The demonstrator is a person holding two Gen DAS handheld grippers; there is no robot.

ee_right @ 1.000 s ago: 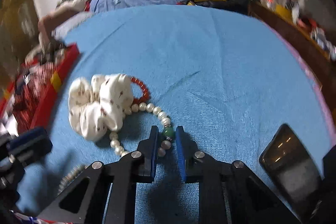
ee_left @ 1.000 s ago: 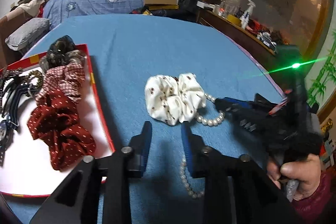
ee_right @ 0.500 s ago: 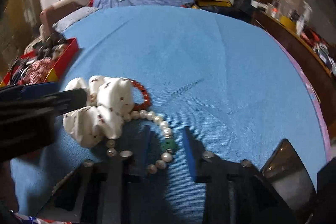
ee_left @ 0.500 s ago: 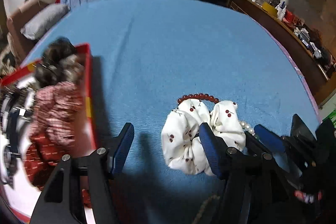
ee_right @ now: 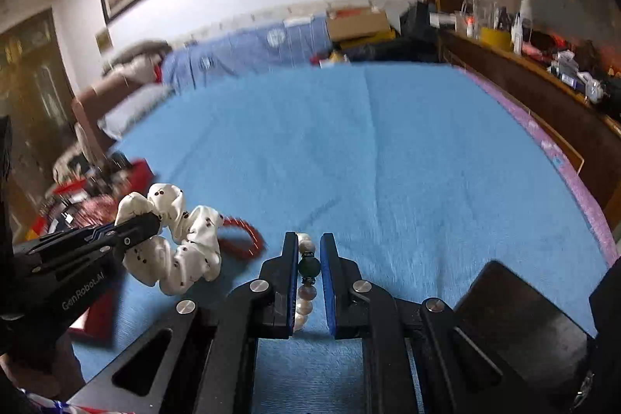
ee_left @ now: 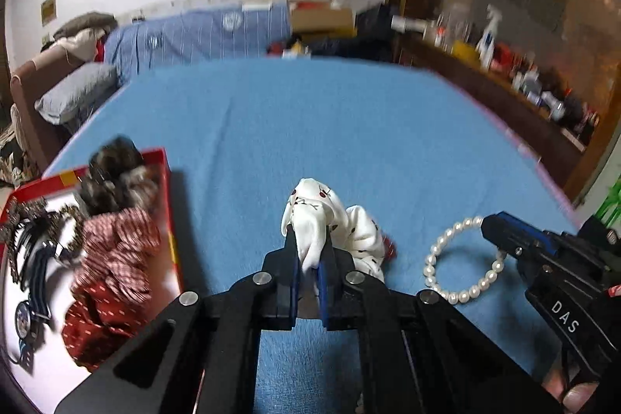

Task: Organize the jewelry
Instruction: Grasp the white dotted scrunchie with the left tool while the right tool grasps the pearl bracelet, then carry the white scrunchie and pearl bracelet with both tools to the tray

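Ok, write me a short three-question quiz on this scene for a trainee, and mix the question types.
1. True or false: the left claw is clamped on the white scrunchie.
2. What sits between the pads of the right claw? A) a ring B) the pearl bracelet C) a comb
3. Where does the dark red scrunchie lie?

Key:
1. True.
2. B; the jaws are closing on it, at its green bead.
3. In the red-rimmed tray, beside a checked scrunchie.

White cherry-print scrunchie (ee_left: 316, 224) hangs pinched; pearl bracelet (ee_left: 462, 260) with green bead dangles alongside.
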